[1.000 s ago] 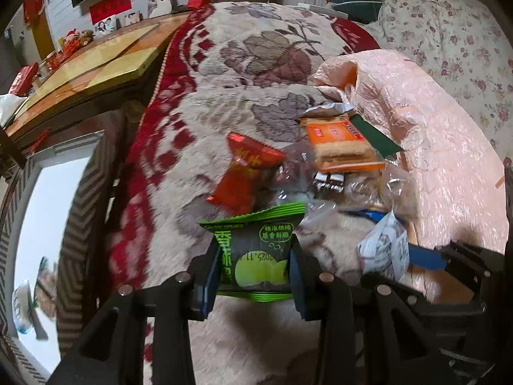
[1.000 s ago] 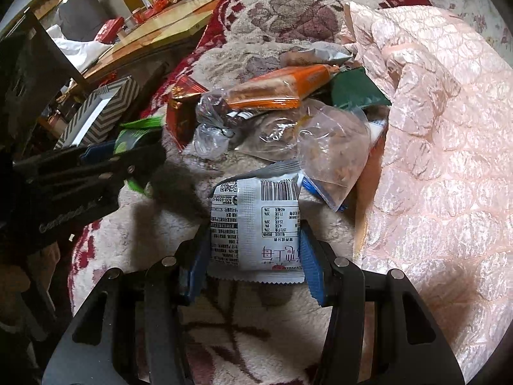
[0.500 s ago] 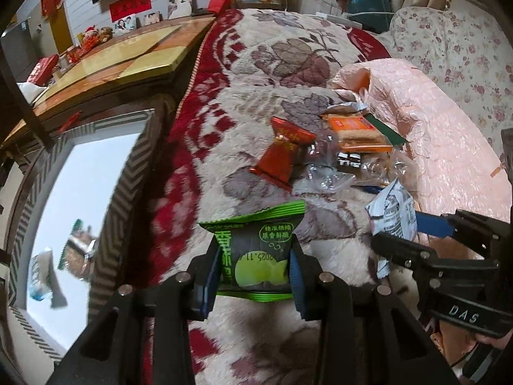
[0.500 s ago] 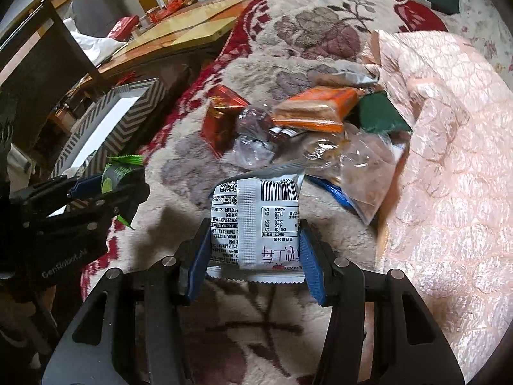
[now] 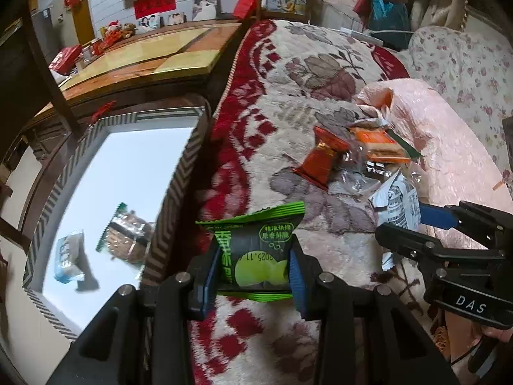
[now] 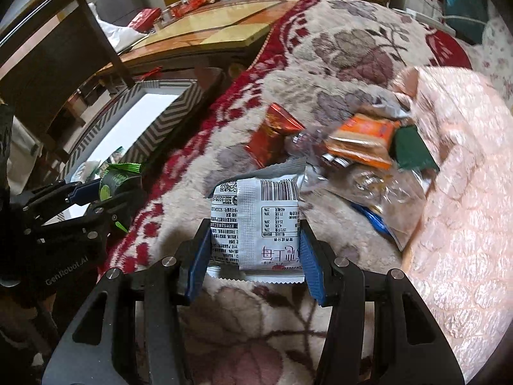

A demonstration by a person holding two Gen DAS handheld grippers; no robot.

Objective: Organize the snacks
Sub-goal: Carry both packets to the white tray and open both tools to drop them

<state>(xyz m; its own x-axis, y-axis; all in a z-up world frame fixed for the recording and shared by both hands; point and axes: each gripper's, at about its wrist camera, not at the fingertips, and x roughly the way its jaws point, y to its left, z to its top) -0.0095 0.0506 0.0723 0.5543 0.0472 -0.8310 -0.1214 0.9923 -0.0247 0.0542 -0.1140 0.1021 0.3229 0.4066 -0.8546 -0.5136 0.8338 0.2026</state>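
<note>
My left gripper (image 5: pixel 253 276) is shut on a green snack packet (image 5: pixel 255 253) and holds it above the blanket's red edge, just right of the chevron-patterned box (image 5: pixel 173 189). The box holds two packets (image 5: pixel 128 234). My right gripper (image 6: pixel 255 256) is shut on a white snack packet (image 6: pixel 256 221), also seen in the left wrist view (image 5: pixel 397 202). A pile of snacks lies on the blanket: a red packet (image 6: pixel 272 134), an orange packet (image 6: pixel 362 138), a dark green one (image 6: pixel 410 150) and clear bags (image 6: pixel 381 199).
A pink quilt (image 6: pixel 465 192) lies right of the pile. A wooden table (image 5: pixel 150 54) with red items stands behind the box. The floral blanket (image 5: pixel 304 73) stretches away ahead.
Both grippers have pulled back from the pile and swung left with their packets. The box has come much closer to the left gripper, and its contents now show.
</note>
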